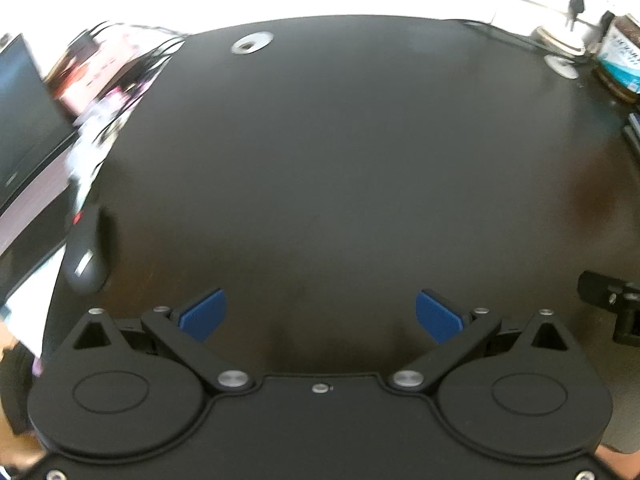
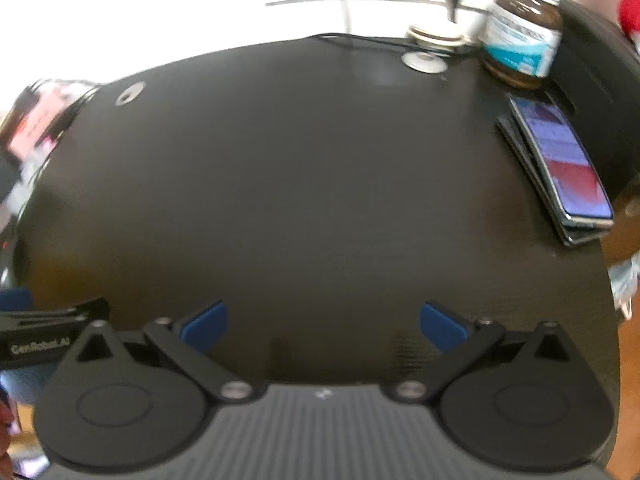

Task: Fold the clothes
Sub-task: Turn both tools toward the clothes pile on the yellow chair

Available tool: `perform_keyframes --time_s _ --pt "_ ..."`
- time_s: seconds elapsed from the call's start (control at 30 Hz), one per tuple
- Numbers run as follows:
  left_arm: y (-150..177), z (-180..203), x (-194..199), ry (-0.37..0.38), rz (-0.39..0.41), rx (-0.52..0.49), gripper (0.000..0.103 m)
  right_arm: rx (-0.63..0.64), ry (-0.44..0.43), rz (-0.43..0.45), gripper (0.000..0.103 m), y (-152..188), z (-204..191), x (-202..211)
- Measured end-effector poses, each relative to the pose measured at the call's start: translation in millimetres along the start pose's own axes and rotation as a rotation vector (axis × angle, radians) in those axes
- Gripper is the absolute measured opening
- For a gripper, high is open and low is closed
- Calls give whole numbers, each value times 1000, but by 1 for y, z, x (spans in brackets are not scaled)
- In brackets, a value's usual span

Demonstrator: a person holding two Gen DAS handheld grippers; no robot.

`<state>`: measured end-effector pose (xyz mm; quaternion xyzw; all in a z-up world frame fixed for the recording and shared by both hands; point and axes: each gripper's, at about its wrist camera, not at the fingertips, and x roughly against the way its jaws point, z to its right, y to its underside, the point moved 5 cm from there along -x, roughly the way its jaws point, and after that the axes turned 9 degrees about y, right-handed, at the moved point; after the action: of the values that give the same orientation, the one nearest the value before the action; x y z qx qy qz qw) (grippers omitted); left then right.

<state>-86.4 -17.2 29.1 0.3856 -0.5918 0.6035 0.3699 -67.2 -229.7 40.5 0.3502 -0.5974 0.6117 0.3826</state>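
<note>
Both claws are hanging over a dark surface [image 1: 340, 160], side by side. The left claw [image 1: 320, 314] is spread wide, with its blue pads [image 1: 202, 314] far apart and nothing between them. The right claw [image 2: 324, 326] is spread wide too and is gripping nothing.

No clothes are showing in either view. The middle of the surface is looking bare, and both pictures are a little blurry. So I cannot tell where the clothes are. They may be waiting somewhere out of sight, or they may be folded and put away already. The pictures fit both.

Other things are sitting around the edges. A black mouse [image 1: 86, 260] is lying at the left side. A stack of phones [image 2: 560, 168] is lying at the right side, with a jar [image 2: 520, 28] just behind it.

My guess is that any folding is going to need that open middle part. To do it well, each claw should be pinching a cloth edge firmly, the two should be moving together so the cloth is staying flat, and both should be keeping away from the mouse, the phones and the jar.
</note>
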Motion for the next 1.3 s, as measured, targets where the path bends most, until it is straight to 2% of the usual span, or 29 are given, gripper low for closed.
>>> perform_keyframes --time_s 0.07,0.3,0.53,0.63,0.73,0.9,1.1,1.3 --pt "7 -2 5 -25 -4 12 103 39 -46 -5 102 4 -9 3" --pt "50 -50 35 -128 -16 192 103 235 -161 7 102 20 -64 24" --pt "115 -114 90 -229 10 385 103 455 -246 23 102 54 -133 56" --pt "155 -143 115 -267 18 482 103 543 -286 45 102 76 -164 76" --pt "209 -166 147 -307 29 577 103 632 -322 64 102 104 -198 98" --pt "305 -188 200 -380 37 742 103 796 -377 97 102 168 -247 147" --pt "423 -197 257 -445 28 951 103 1012 -482 124 102 261 -295 205" --pt "507 -197 303 -515 42 1077 103 1165 -578 138 102 342 -326 254"
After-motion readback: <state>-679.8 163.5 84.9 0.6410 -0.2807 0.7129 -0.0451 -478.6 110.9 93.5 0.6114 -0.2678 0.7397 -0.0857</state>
